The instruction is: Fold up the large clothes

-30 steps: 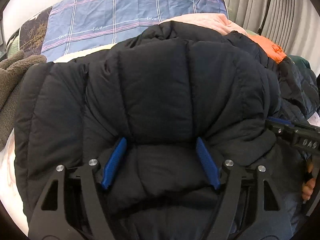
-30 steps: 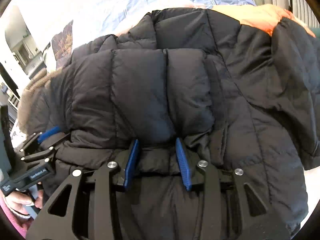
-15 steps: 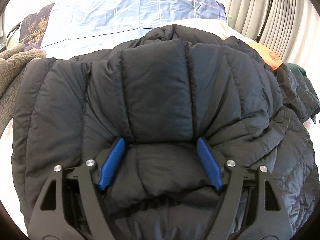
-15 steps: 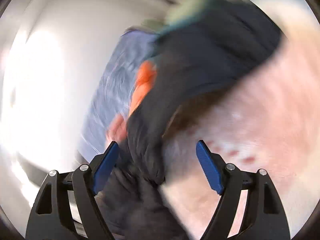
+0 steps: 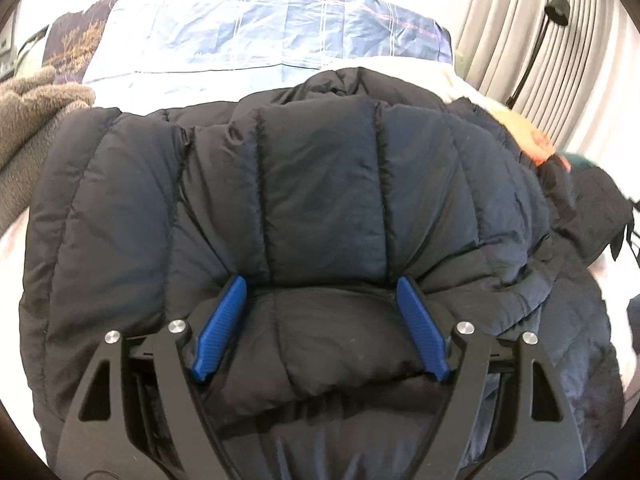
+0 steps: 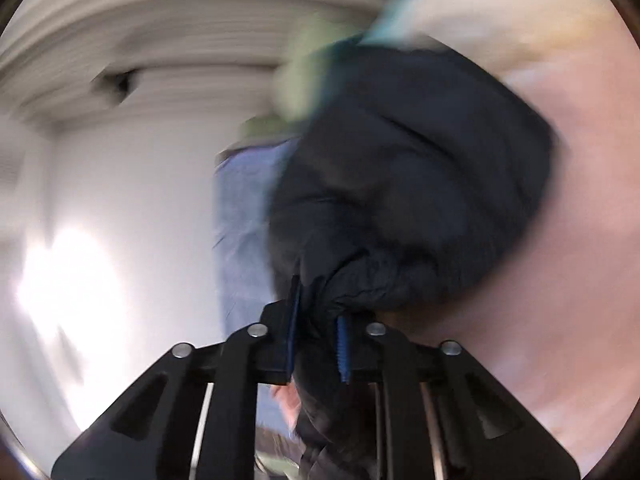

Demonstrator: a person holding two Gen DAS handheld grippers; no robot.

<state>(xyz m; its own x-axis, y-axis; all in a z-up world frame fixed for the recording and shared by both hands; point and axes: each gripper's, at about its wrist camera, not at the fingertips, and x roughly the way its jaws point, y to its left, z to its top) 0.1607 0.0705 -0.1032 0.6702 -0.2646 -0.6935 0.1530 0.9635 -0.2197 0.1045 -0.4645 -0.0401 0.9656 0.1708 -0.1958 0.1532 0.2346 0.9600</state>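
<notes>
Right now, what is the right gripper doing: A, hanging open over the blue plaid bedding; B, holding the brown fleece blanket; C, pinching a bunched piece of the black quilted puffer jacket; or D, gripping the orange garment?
C: in the right wrist view the right gripper has its blue pads drawn close together on a gathered wad of the black quilted puffer jacket, though the frame is motion-blurred.
</notes>
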